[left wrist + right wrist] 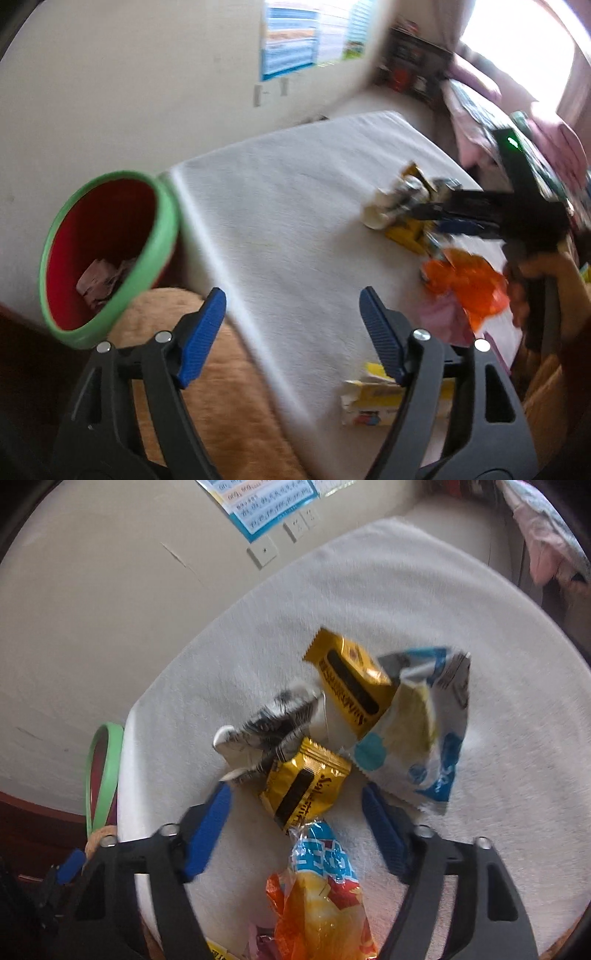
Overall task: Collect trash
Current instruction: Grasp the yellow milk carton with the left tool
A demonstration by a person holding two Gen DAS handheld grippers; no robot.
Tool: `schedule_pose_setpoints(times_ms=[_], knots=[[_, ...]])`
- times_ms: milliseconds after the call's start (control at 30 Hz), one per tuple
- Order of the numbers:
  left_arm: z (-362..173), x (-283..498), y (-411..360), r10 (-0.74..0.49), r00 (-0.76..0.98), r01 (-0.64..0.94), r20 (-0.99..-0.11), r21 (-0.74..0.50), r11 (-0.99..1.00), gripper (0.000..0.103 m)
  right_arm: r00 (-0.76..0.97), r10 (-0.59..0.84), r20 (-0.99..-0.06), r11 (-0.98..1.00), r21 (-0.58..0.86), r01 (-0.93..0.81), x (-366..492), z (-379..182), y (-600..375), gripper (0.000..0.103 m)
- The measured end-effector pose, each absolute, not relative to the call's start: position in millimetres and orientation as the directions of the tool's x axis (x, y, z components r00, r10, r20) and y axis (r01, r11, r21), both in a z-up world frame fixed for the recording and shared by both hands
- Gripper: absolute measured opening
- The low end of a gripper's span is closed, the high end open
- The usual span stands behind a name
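A red bin with a green rim (107,254) stands left of the white-covered table (295,177) and holds crumpled paper. My left gripper (291,332) is open and empty over the table's near edge. My right gripper (299,823) is open over a pile of wrappers: a gold packet (303,786) between its fingers, a second gold packet (351,683), a blue-and-white bag (424,731) and a crumpled silver wrapper (266,723). An orange snack bag (321,897) lies under it. In the left wrist view the right gripper (417,218) hovers at the pile.
A yellow and white carton (373,398) lies at the table's near edge beside the orange bag (465,284). A tan furry surface (221,398) lies below the bin. Pink bedding (480,110) and a shelf stand beyond. The bin rim also shows in the right wrist view (107,771).
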State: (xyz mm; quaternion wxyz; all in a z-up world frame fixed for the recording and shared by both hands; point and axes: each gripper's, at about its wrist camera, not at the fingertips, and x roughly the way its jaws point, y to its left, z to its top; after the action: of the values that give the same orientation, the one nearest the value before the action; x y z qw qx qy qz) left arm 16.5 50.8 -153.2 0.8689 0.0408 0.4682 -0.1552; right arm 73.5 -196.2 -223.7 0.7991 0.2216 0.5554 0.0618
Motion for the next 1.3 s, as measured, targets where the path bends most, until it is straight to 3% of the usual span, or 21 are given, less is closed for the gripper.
schedule_pose_setpoints(times_ms=[67, 467, 700, 733, 867, 900, 967, 1000, 1033, 1067, 1100, 1133, 1167, 1300], knots=[[-155.3, 14.5, 41.8, -0.268, 0.492, 0.355, -0.828, -0.09, 0.931, 0.078, 0.375, 0.345, -0.86, 0.893, 0.424, 0.15, 73.5, -224.0, -197.2, 0.037], [-167.0, -21.5, 14.8, -0.419, 0.276, 0.704, -0.865, -0.115, 0.701, 0.084, 0.487, 0.358, -0.797, 0.859, 0.485, 0.163, 64.6, -195.8, -212.3, 0.035], [-200.4, -62.2, -32.4, -0.285, 0.168, 0.882, -0.944, 0.015, 0.47, 0.092, 0.496, 0.393, -0.774, 0.823, 0.537, 0.184, 61.1, -194.1, -220.1, 0.035], [-207.7, -67.0, -39.0, -0.249, 0.189, 0.899, -0.95, 0.065, 0.433, 0.095, 0.495, 0.396, -0.773, 0.821, 0.54, 0.187, 60.8, -194.4, -220.6, 0.036], [-224.8, -65.3, -52.2, -0.174, 0.257, 0.911, -0.951, 0.178, 0.372, 0.095, 0.493, 0.398, -0.774, 0.819, 0.542, 0.189, 61.2, -195.6, -219.8, 0.036], [-226.5, -62.8, -53.2, -0.171, 0.256, 0.91, -0.952, 0.177, 0.375, 0.093, 0.492, 0.398, -0.774, 0.82, 0.541, 0.188, 61.0, -195.7, -219.2, 0.036], [-230.6, -54.0, -54.2, -0.158, 0.258, 0.902, -0.953, 0.179, 0.393, 0.075, 0.49, 0.398, -0.775, 0.822, 0.539, 0.185, 61.3, -196.1, -217.9, 0.036], [-229.3, -50.4, -53.3, -0.162, 0.28, 0.891, -0.946, 0.194, 0.41, 0.071, 0.49, 0.399, -0.775, 0.822, 0.539, 0.184, 61.1, -196.0, -217.7, 0.036], [-227.4, -47.1, -51.8, -0.174, 0.283, 0.886, -0.943, 0.187, 0.425, 0.063, 0.491, 0.398, -0.775, 0.822, 0.539, 0.183, 61.4, -196.1, -217.2, 0.036], [-223.3, -44.9, -49.1, -0.199, 0.284, 0.878, -0.938, 0.172, 0.447, 0.046, 0.491, 0.397, -0.775, 0.823, 0.537, 0.182, 61.7, -196.4, -216.9, 0.036], [-219.0, -43.2, -45.6, -0.226, 0.283, 0.873, -0.932, 0.153, 0.463, 0.037, 0.491, 0.395, -0.776, 0.825, 0.535, 0.182, 62.3, -197.0, -216.6, 0.036], [-212.7, -42.1, -41.9, -0.247, 0.298, 0.863, -0.922, 0.15, 0.483, 0.034, 0.491, 0.392, -0.778, 0.827, 0.532, 0.182, 62.3, -197.2, -216.5, 0.036], [-209.7, -40.9, -40.8, -0.257, 0.307, 0.856, -0.917, 0.148, 0.495, 0.025, 0.492, 0.39, -0.778, 0.827, 0.531, 0.183, 61.7, -197.2, -216.4, 0.036], [-198.6, -33.4, -28.8, -0.299, 0.298, 0.833, -0.906, 0.094, 0.545, 0.019, 0.496, 0.38, -0.781, 0.836, 0.519, 0.177, 61.5, -196.9, -214.4, 0.036]])
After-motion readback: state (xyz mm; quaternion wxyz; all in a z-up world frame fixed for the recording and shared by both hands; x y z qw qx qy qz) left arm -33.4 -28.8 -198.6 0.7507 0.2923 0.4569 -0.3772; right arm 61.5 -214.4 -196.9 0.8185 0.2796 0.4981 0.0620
